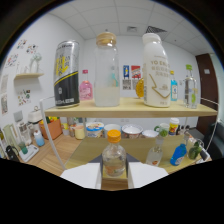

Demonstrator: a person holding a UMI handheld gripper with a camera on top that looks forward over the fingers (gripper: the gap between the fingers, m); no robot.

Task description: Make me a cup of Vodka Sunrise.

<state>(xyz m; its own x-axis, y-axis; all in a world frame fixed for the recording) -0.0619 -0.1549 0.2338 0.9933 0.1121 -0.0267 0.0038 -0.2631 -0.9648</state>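
A small clear bottle (114, 156) with an orange cap and pale liquid stands upright between my two white fingers (82, 175). My gripper (114, 172) is shut on it, with both fingers against its sides. A brown wooden surface shows just under the bottle. On the wooden upper shelf (125, 107) beyond it stand a black and yellow can (66, 75), a glass jar (107, 70) with a cork lid, and a tall white bottle (156, 70).
The upper shelf also holds a small pink bottle (86, 90), a blue bottle (173, 90) and a clear bottle (190, 92). The lower shelf carries several bowls (131, 131), cups, a clear bottle (156, 152), a blue bottle (177, 155) and a green one (195, 150).
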